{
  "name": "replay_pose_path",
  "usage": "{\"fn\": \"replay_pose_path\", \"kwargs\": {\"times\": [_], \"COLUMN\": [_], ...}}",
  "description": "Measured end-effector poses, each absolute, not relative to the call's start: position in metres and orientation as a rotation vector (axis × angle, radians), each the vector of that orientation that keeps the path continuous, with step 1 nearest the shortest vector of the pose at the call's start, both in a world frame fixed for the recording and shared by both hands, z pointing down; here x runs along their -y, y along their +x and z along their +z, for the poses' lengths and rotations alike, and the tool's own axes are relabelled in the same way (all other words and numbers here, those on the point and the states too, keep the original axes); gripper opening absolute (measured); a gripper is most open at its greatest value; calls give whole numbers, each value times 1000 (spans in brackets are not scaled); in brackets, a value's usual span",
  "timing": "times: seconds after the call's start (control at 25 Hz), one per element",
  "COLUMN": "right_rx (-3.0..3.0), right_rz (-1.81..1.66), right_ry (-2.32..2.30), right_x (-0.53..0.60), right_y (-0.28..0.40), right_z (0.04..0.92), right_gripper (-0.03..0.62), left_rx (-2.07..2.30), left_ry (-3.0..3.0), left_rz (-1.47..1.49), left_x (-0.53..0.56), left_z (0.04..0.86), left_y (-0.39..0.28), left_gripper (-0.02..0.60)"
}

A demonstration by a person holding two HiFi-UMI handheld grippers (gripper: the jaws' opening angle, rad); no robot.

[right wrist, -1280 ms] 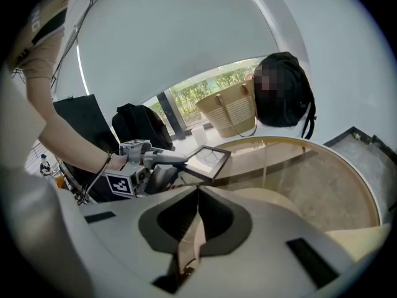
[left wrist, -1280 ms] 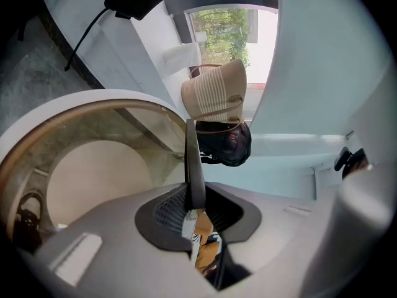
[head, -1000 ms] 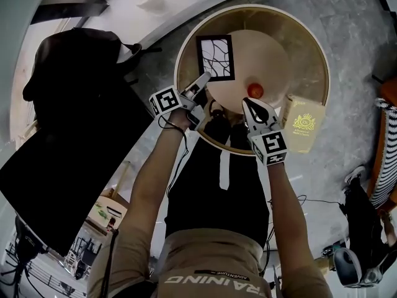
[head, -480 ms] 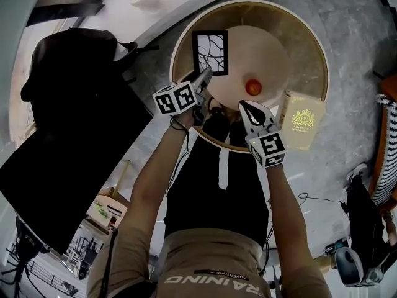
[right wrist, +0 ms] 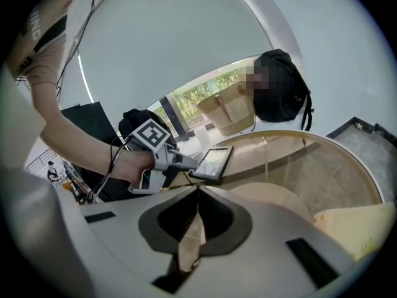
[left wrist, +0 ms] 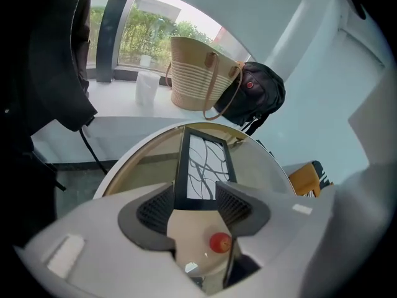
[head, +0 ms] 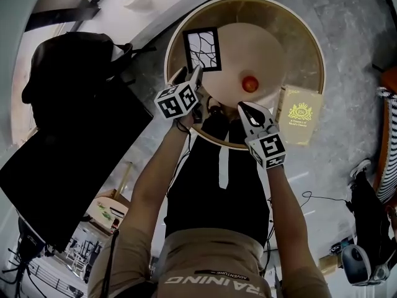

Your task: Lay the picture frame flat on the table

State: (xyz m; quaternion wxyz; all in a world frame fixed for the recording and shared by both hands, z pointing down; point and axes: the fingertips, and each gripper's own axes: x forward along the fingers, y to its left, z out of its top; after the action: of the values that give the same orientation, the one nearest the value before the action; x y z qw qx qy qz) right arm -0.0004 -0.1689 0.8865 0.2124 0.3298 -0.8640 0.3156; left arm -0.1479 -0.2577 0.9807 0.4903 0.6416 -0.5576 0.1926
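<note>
While the picture frame [head: 202,49] is lying flat on the round worktop [head: 298,48], face up in its far left part, the count is running as follows.

- One frame, black-edged, showing a branching line pattern.
- One small red ball [head: 250,84], sitting near the worktop's middle.
- One cream book [head: 299,123] with a gold crest, resting at the right rim.
- Two hand-held grippers.

The left hand-held gripper [head: 189,76] is hovering just at the frame's near edge with its jaws standing wide. They have just been opening, and the pads are pinching nothing. In the left gripper view the frame is showing beyond the gap. The right hand-held gripper [head: 244,107] is pointing over the worktop's near side with its jaws pressed together, carrying nothing.

Containers: one woven basket bag [left wrist: 195,73] and one black backpack [left wrist: 257,95] are standing side by side, touching, on the ledge [left wrist: 118,107] by the window. The contents of either are not showing.
</note>
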Motion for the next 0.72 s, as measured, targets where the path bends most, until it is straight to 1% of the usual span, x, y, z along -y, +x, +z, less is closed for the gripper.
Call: {"fn": "replay_pose_path", "kwargs": {"times": [0.24, 0.48, 0.52, 0.6, 0.72], "right_rx": [2418, 2424, 2420, 2411, 2425], "right_rz": [817, 755, 753, 739, 664], "right_ry": [944, 927, 915, 885, 863], "right_x": [163, 142, 134, 120, 118], "right_y": [14, 26, 29, 37, 46], "right_z": [860, 801, 790, 766, 733], "right_gripper": [8, 8, 8, 8, 8], "left_rx": [1363, 1193, 1167, 1129, 1086], "left_ry": [1676, 1887, 1903, 1930, 1998], "left_rz": [527, 578, 578, 562, 545], "left_x": [246, 214, 203, 184, 171], "left_z": [943, 864, 848, 815, 769], "left_y": [-145, -113, -106, -89, -66], "left_gripper": [204, 193, 169, 98, 54]}}
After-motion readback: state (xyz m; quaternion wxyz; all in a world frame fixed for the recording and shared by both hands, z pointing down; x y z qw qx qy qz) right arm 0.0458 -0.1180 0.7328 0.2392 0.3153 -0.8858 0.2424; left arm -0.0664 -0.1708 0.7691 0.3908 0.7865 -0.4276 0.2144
